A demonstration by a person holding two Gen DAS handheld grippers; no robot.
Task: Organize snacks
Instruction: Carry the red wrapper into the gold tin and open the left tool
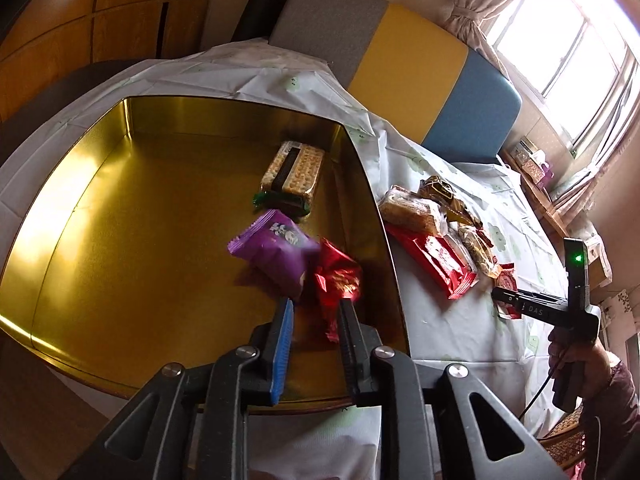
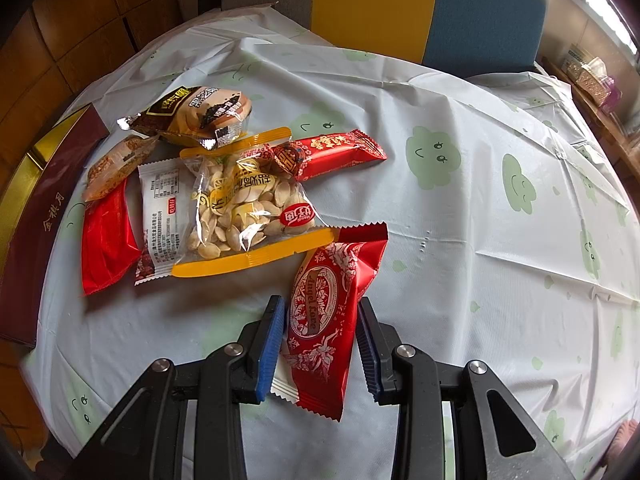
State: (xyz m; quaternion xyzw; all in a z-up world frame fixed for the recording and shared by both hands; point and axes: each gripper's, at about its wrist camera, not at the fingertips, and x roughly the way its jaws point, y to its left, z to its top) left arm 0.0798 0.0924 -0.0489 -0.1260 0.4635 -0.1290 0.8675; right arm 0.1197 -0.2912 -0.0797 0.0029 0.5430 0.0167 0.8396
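Note:
In the left wrist view a gold tin box (image 1: 100, 208) holds a cracker pack (image 1: 294, 170), a purple packet (image 1: 274, 252) and a crumpled red foil packet (image 1: 338, 280). My left gripper (image 1: 314, 306) is open above the tin, the red foil packet between and just beyond its fingertips. A heap of snacks (image 1: 436, 232) lies on the table right of the tin. In the right wrist view my right gripper (image 2: 322, 312) is open around a red Angel Love packet (image 2: 324, 316) lying on the tablecloth; the pads look close to it but apart. A seed bag (image 2: 248, 208) tops the pile.
The table has a pale cloth with green clouds (image 2: 480, 160). The tin's dark red lid or side (image 2: 36, 232) lies at the left edge. A brown pastry packet (image 2: 200, 116), red packets (image 2: 332, 152) and a grey-yellow-blue chair back (image 1: 400, 64) lie beyond.

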